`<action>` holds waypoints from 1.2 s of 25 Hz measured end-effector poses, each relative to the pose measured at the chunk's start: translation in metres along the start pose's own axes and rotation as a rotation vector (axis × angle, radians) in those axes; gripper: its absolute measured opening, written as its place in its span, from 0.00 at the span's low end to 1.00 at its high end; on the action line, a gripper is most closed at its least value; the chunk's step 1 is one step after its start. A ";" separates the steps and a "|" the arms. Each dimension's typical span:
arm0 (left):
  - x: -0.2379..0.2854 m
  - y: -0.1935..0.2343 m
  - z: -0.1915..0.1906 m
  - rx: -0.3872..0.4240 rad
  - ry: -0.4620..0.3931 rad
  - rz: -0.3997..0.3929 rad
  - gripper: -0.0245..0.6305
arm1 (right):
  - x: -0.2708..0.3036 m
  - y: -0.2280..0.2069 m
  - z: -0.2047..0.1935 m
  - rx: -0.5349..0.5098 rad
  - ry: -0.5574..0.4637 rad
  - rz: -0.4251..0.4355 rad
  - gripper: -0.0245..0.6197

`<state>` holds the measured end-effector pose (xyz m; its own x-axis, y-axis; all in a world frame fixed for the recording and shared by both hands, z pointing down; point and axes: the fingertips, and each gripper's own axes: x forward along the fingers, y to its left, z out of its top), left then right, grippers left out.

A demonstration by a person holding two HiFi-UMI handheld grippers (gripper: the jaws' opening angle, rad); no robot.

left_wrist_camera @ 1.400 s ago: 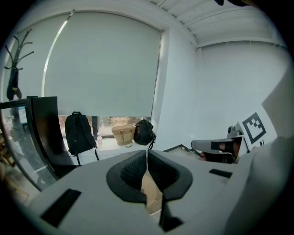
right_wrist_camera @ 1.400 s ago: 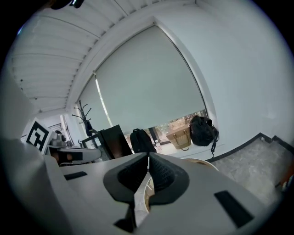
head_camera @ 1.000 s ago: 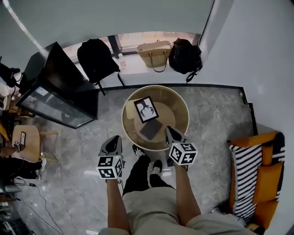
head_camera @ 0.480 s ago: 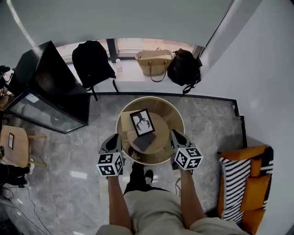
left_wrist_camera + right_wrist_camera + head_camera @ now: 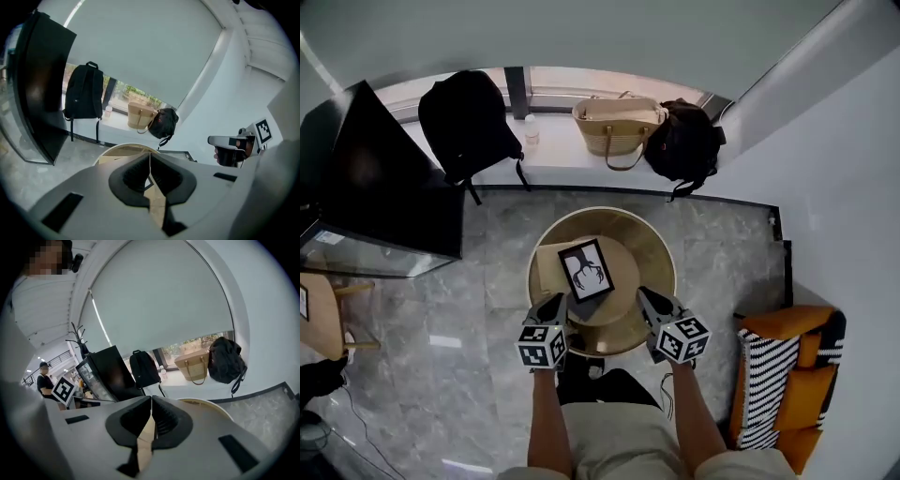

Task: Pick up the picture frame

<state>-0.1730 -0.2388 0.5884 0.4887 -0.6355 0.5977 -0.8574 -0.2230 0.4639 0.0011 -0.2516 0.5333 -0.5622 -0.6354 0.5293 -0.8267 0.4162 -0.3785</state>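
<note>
- Stance: person stands at the near edge of the round bench [image 5: 667,258], a gripper in each hand, both held over its near rim. An orange striped seat [image 5: 787,375] sits off to the near right, clear of the work.
- Left gripper [image 5: 552,306]: fingers [image 5: 133,178] pressed fully together with nothing between them. The tip sits just near-left of the frame's near corner, beside a dark flat thing [image 5: 581,307] I cannot identify.
- Right gripper [image 5: 651,302]: fingers [image 5: 165,422] likewise shut tight and empty. The tip is over the near-right part of the bench, near the frame but apart from it.
- Picture frame [image 5: 586,269]: lies flat and face up about mid-bench, turned a little off square. It has a black border round a white print with a dark figure. It rests on a tan sheet [image 5: 547,272], and neither gripper touches it.
- Step in hand, by my reading: the approach. Both grippers are at the bench and neither is engaged, so the pick-up itself has not begun.
- Next move calls for: parting at least one pair of fingers first, then coming in low at an edge of the frame. The frame looks thin and lies flat, so a finger must get under or across the border. The sheet beneath may drag along.
- Far side: a window ledge carries a black backpack [image 5: 467,117], a small bottle [image 5: 532,127], a woven tote [image 5: 619,120] and a second black bag [image 5: 686,142]. A black cabinet [image 5: 380,183] stands at far left. None of these bears on the task.
</note>
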 end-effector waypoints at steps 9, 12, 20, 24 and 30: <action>0.094 0.006 -0.006 0.104 0.144 -0.085 0.07 | 0.080 -0.053 -0.048 0.211 0.095 0.130 0.09; 0.124 0.005 -0.020 0.148 0.190 -0.097 0.07 | 0.097 -0.077 -0.068 0.218 0.118 0.155 0.09; 0.199 0.015 -0.082 0.201 0.315 -0.076 0.07 | 0.144 -0.150 -0.134 0.224 0.276 0.201 0.09; 0.234 0.025 -0.112 0.167 0.342 -0.068 0.07 | 0.162 -0.164 -0.169 0.265 0.344 0.323 0.09; 0.261 0.056 -0.140 0.176 0.394 0.022 0.07 | 0.181 -0.185 -0.207 0.310 0.376 0.413 0.10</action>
<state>-0.0709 -0.3140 0.8625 0.4650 -0.3183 0.8261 -0.8661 -0.3569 0.3499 0.0483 -0.3094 0.8563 -0.8483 -0.1675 0.5023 -0.5282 0.3346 -0.7804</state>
